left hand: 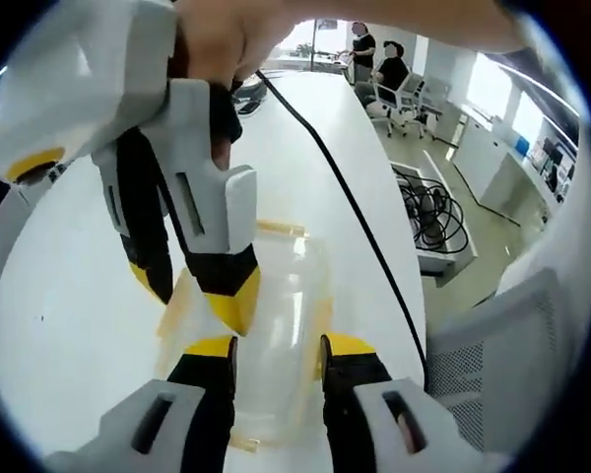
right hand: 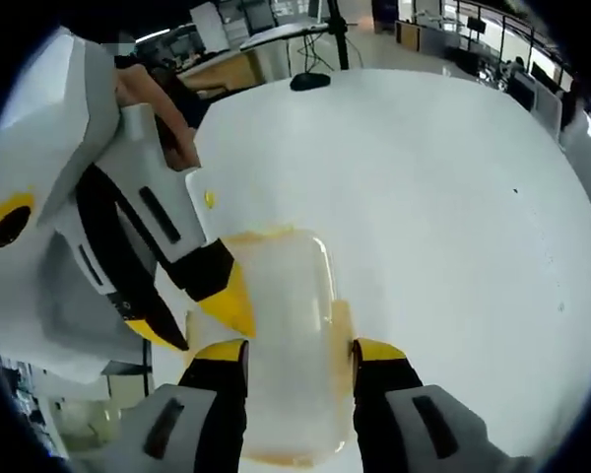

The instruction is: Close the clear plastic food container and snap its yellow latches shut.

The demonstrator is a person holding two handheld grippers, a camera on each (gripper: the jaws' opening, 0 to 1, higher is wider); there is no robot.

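A long white table (left hand: 69, 296) carries the clear plastic container (right hand: 281, 335), lid on, with yellow latches along its sides. A black cable (left hand: 350, 197) runs across the tabletop just beside it.

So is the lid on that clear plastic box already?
It looks on: the lid lies flat over the clear box with both tools, left and right, open above it. Whether the yellow latches are snapped, cannot tell.
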